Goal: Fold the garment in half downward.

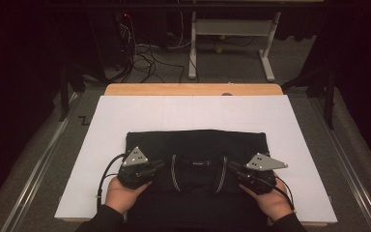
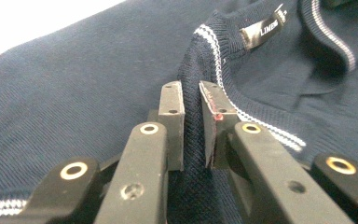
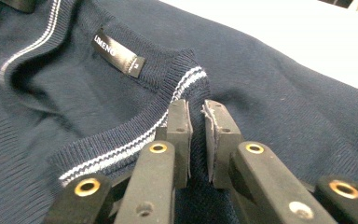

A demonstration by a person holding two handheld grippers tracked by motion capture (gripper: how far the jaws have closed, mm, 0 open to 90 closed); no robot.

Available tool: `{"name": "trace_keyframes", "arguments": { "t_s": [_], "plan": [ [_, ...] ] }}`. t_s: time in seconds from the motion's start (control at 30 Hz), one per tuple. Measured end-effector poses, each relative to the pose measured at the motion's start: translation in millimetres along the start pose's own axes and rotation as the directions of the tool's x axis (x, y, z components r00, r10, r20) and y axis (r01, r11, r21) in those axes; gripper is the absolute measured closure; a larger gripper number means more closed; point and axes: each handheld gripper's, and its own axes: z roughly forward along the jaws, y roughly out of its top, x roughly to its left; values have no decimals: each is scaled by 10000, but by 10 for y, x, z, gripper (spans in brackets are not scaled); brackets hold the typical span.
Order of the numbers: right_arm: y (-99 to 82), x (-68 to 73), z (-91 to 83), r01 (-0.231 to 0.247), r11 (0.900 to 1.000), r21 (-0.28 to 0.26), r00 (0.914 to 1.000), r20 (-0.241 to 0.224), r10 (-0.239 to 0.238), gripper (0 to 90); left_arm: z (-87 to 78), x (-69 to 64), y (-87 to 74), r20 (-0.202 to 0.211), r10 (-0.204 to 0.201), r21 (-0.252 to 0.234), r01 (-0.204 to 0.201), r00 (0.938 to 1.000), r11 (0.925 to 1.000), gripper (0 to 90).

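A navy knit sweater (image 1: 195,145) with a white-striped neckband lies folded on the white board (image 1: 125,116). In the high view my left gripper (image 1: 162,164) sits at the left side of the collar (image 1: 198,173) and my right gripper (image 1: 231,166) at the right side. In the left gripper view the left gripper (image 2: 192,100) is shut on a raised fold of sweater (image 2: 74,93) beside the striped neckband (image 2: 223,60). In the right gripper view the right gripper (image 3: 197,116) pinches a ridge of the sweater (image 3: 284,93) by the neckband (image 3: 182,84). A black label (image 3: 117,55) shows inside the neck.
The board rests on a wooden table (image 1: 193,89) whose edge shows at the back. Beyond it stand a white desk frame (image 1: 232,29) and loose cables (image 1: 145,58) on the floor. Metal rails (image 1: 43,159) run along both sides of the table.
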Motion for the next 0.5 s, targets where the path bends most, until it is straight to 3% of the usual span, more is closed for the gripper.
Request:
{"name": "trace_keyframes", "arguments": {
  "t_s": [0.13,0.5],
  "plan": [
    [-52,65,-100,36,9996,-268,9997,-236,-42,824,-93,-78,-95,159,-48,-311,52,9999,9995,758],
    [-236,233,-346,144,9985,-527,9972,-729,-183,821,-229,-313,-281,338,80,-184,-74,9994,9998,751]
  ]
}}
